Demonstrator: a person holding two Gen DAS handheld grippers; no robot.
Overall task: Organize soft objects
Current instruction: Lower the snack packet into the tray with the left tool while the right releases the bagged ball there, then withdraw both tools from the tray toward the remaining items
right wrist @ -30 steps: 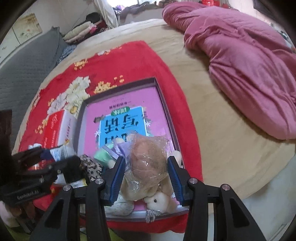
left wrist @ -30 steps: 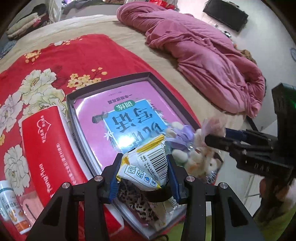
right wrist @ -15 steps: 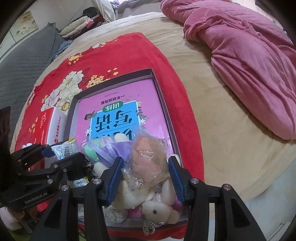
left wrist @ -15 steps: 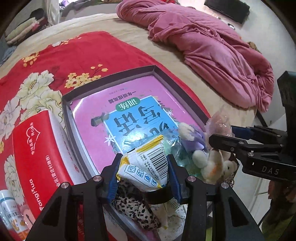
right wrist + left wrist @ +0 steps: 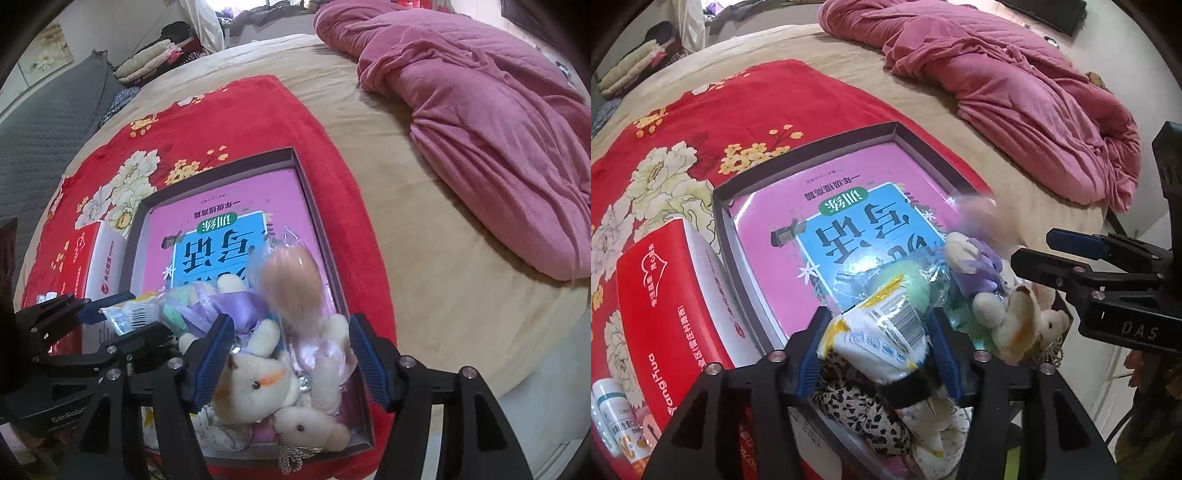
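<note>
Crinkly packet [image 5: 882, 339] pinched in left gripper [image 5: 877, 354].

left wrist: close above tray [image 5: 809, 149] near end, facing bed | right wrist: same, from right | shared: tray, pink book [image 5: 229, 218]

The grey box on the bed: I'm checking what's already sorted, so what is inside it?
Inside the grey box lies a pink-and-blue book, with white plush bears and a leopard-print cloth piled at its near end. Whatever lies beneath the book and pile is hidden.
</note>
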